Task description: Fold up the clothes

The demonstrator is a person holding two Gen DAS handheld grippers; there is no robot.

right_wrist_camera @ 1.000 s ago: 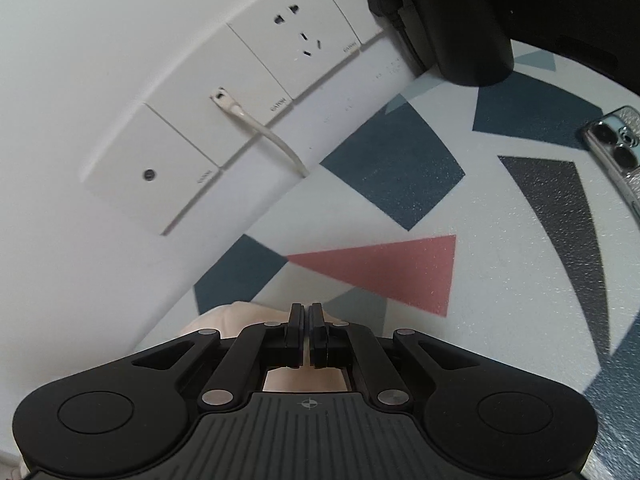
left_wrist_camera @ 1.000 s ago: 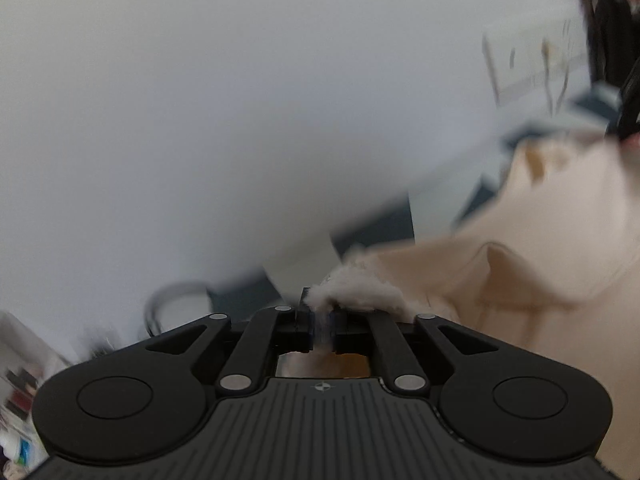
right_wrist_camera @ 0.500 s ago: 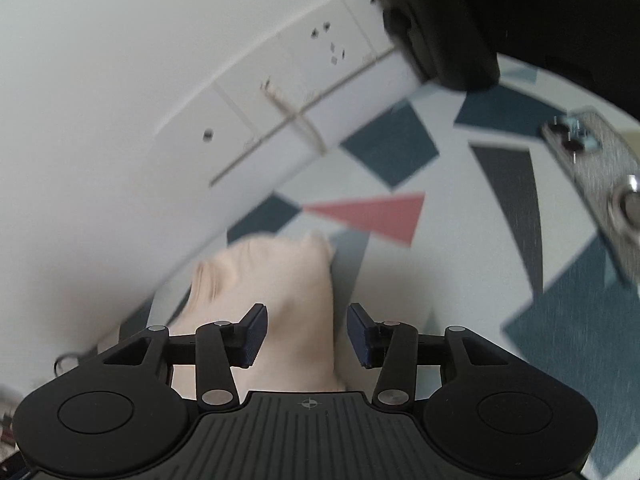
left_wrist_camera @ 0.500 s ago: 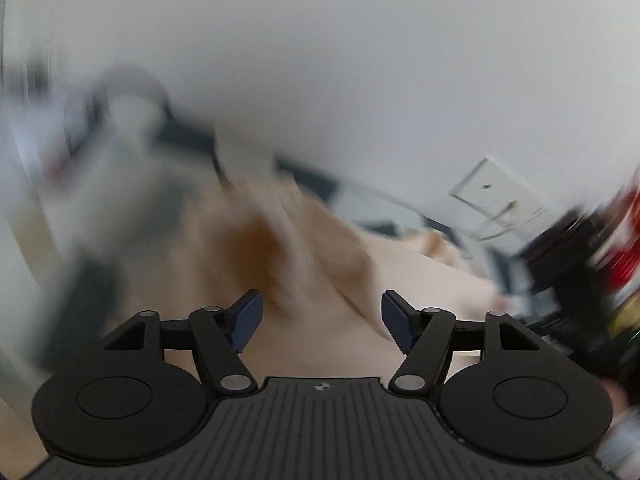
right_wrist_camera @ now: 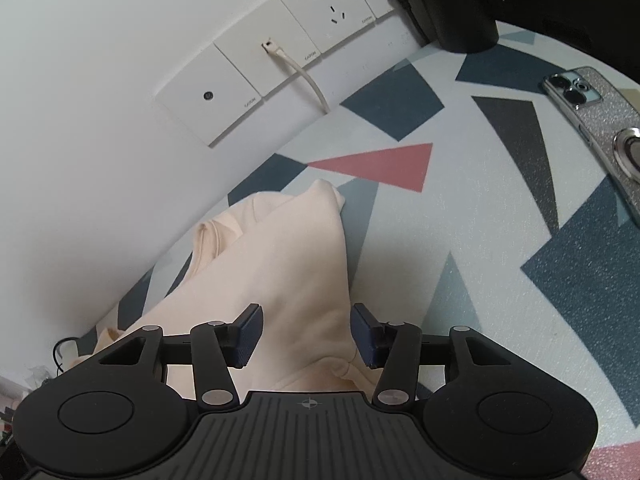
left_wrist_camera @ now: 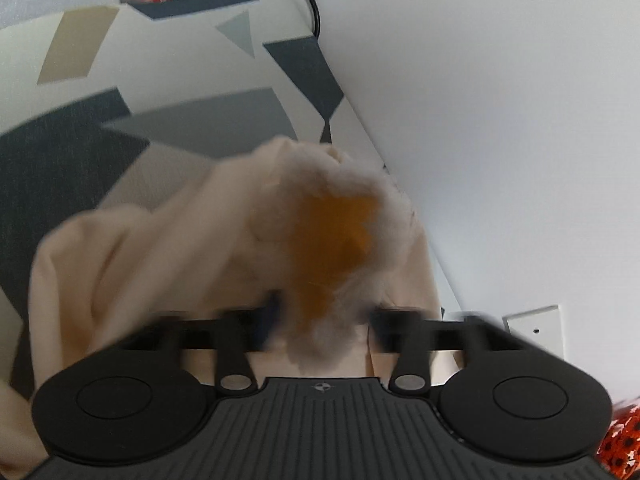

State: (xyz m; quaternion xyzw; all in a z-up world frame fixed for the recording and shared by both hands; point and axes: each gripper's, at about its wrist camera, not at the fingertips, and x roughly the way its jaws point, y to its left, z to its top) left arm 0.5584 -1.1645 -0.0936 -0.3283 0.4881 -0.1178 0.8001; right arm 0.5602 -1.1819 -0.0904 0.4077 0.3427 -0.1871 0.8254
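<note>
Garment: a cream sweatshirt (right_wrist_camera: 288, 264) is seen lying bunched on the patterned surface (right_wrist_camera: 460, 240), up against the white wall, with one folded corner pointing toward the pink triangle.

Right gripper (right_wrist_camera: 307, 336): held apart, nothing clamped; the cloth is straddled by the two blue pads, one edge of it lying just beside the right pad.

Left gripper (left_wrist_camera: 322, 320): motion-blurred, so it cannot be told whether the fingers are apart or clamped; a fluffy white patch with an orange centre (left_wrist_camera: 332, 232) is seen bulging between them (an appliqué or lining, too smeared to say).

Risk, grip: if the left fingers are closed on that fluffy bulk alone, only one layer may be caught and the rest left to sag out of the fold.

Risk, wall: little room is left on the wall side, so a fold swung that way could be crumpled against it, or the white cable (right_wrist_camera: 304, 76) hanging from the socket plate could be snagged.

Risk, phone: a glittery phone (right_wrist_camera: 600, 120) is lying well apart to the right, yet it could be swept if the sweatshirt is dragged across.
</note>
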